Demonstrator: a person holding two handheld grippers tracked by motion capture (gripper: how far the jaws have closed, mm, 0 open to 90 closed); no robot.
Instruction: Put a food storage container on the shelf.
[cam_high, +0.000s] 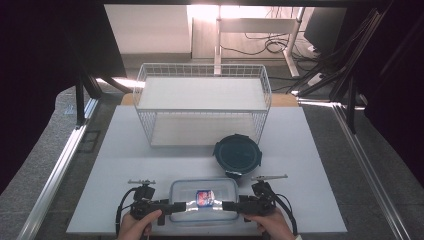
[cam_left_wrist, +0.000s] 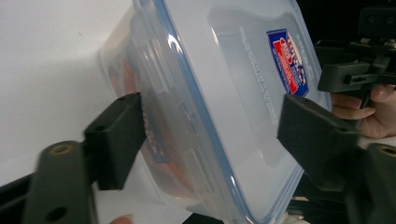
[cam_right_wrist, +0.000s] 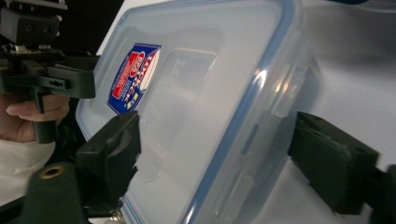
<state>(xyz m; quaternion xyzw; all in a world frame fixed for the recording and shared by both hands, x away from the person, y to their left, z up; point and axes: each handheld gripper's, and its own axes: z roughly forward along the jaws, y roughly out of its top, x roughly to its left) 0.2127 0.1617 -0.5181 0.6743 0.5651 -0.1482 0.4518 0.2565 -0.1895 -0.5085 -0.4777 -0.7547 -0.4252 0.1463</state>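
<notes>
A clear rectangular food container (cam_high: 204, 200) with a blue-sealed lid and a red and blue label sits at the front of the white table (cam_high: 125, 150). My left gripper (cam_high: 175, 206) clamps its left end, and my right gripper (cam_high: 230, 205) clamps its right end. In the left gripper view, the container (cam_left_wrist: 224, 93) lies between the jaws of my left gripper (cam_left_wrist: 210, 116), one on the lid and one against the base. The right gripper view shows the container (cam_right_wrist: 201, 93) held the same way by my right gripper (cam_right_wrist: 219, 128). Something orange shows through the container wall.
A round dark container (cam_high: 237, 154) with a clip lid stands just behind the clear one, to the right. A white wire two-level rack (cam_high: 202, 102) stands at the back middle of the table. A hand holds each gripper at the table's front edge.
</notes>
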